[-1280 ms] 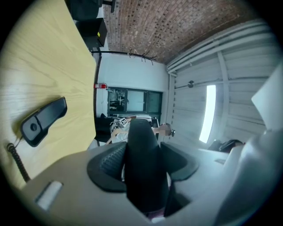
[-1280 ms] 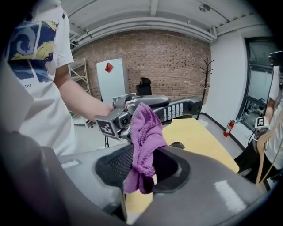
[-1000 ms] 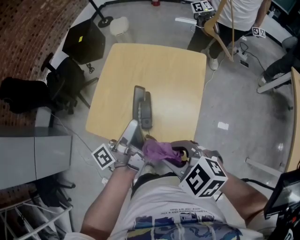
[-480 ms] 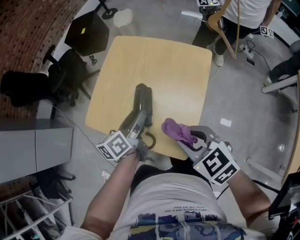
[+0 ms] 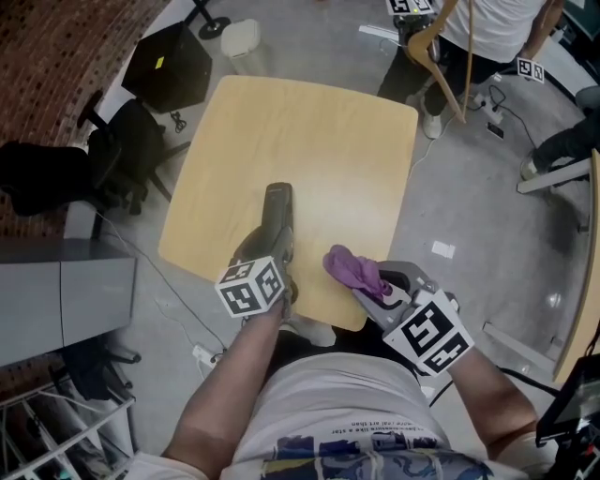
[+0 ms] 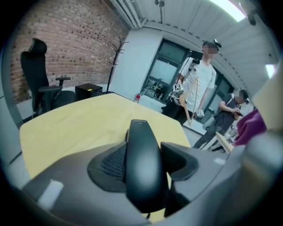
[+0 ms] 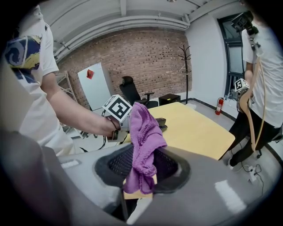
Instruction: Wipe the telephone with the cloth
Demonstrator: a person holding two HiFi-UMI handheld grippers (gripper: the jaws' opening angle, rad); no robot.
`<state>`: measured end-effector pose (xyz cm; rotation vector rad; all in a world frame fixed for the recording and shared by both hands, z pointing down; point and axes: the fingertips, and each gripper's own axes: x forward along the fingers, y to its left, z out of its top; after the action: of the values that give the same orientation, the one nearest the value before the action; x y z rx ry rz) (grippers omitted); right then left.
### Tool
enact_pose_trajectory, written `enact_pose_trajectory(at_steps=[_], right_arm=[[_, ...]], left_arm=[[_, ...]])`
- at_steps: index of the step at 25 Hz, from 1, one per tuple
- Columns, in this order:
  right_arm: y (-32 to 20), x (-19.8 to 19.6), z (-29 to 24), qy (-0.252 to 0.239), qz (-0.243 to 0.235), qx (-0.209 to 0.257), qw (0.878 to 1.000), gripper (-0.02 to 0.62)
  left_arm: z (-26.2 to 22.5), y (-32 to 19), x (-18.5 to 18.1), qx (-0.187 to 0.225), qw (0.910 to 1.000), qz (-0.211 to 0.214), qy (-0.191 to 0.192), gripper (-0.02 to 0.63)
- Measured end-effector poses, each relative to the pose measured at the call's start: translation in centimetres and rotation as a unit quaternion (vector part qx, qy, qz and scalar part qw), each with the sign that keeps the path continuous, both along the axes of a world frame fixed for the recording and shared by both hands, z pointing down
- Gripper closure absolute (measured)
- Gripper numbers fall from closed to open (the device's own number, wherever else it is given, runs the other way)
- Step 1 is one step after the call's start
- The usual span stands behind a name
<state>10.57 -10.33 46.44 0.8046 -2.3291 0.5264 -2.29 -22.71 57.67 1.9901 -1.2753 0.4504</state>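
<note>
A dark telephone [image 5: 278,211] lies lengthwise near the front edge of the light wooden table [image 5: 309,131]. My left gripper [image 5: 272,247] is shut on its near end. In the left gripper view the black handset [image 6: 139,139] fills the gap between the pads of the left gripper [image 6: 142,173]. A crumpled purple cloth [image 5: 350,264] sticks up from my right gripper [image 5: 371,283], just right of the telephone over the table's front edge. In the right gripper view the cloth [image 7: 143,130] is pinched between the pads of the right gripper [image 7: 141,167], and its lower end hangs below them.
A black office chair [image 5: 122,155] and a black box [image 5: 169,66] stand on the floor left of the table. A person [image 5: 473,28] holding a wooden piece stands beyond the far right corner. A coat stand [image 7: 185,66] is by the brick wall.
My left gripper has dropped and rolled, so its marker cube now faces up over the telephone's near end. The right gripper has carried the cloth from near the body out to the right.
</note>
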Motion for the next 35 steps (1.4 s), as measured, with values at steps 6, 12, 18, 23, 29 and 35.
enact_pose_trajectory(at_steps=[6,12,18,23,29,35], right_arm=[[-0.2,1.1,0.1,0.004,-0.002,-0.006,1.000,0.479],[-0.4,1.2,0.5,0.007,-0.004,-0.014,1.000,0.479],[-0.7,1.2,0.7,0.003,-0.001,-0.018,1.000,0.479],[-0.8,1.4,0.8,0.004,-0.001,-0.019,1.000,0.479],[-0.7,1.6,0.8,0.006,0.000,-0.019,1.000,0.479],[-0.4,1.4,0.7,0.007,-0.002,-0.019,1.000,0.479]], left_arm=[[1.5,-0.7,0.7,0.000,0.9989,0.005,-0.046,0.354],[2.7,-0.7,0.5,-0.001,0.9973,0.011,-0.073,0.353],[3.4,-0.6,0.3,0.000,0.9954,0.019,-0.094,0.353],[3.8,-0.5,0.6,0.006,0.9936,0.027,-0.109,0.350],[3.7,-0.6,0.9,0.005,0.9938,0.039,-0.104,0.338],[3.5,-0.9,1.3,0.009,0.9936,0.050,-0.101,0.313]])
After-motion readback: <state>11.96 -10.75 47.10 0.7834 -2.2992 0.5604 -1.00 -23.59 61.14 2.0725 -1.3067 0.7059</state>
